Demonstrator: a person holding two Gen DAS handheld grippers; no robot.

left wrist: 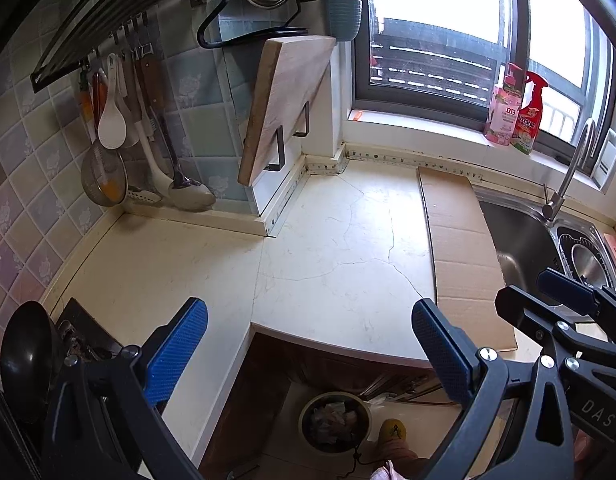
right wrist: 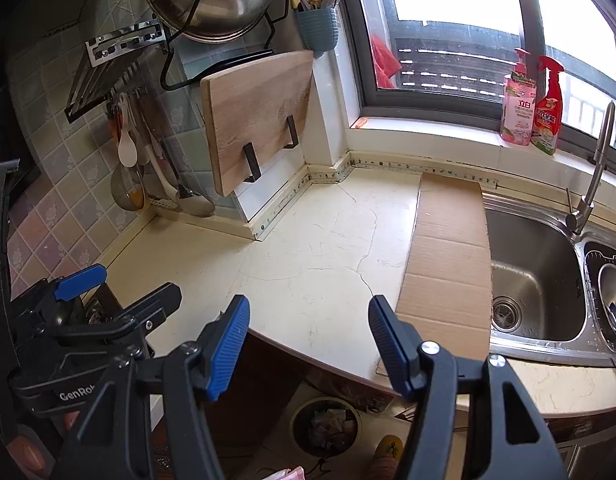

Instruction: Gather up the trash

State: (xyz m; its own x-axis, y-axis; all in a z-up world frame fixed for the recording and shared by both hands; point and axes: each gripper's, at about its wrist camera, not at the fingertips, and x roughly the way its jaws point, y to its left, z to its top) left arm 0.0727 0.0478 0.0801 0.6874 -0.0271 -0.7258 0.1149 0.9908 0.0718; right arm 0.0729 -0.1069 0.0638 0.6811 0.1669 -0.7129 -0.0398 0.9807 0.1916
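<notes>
While both grippers, left [left wrist: 310,346] and right [right wrist: 309,346], hover wide and empty over the counter [left wrist: 328,240] edge, the trash bin [left wrist: 335,422] (already holding crumpled scraps) sits below that counter.

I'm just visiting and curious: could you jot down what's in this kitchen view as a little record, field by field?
place: kitchen countertop under a window
left gripper: jaws open, empty
right gripper: jaws open, empty
on counter: flat cardboard sheet beside the sink
on floor: trash bin with crumpled waste inside
against wall: wooden cutting board
windowsill: pink bottle, red spray bottle
</notes>
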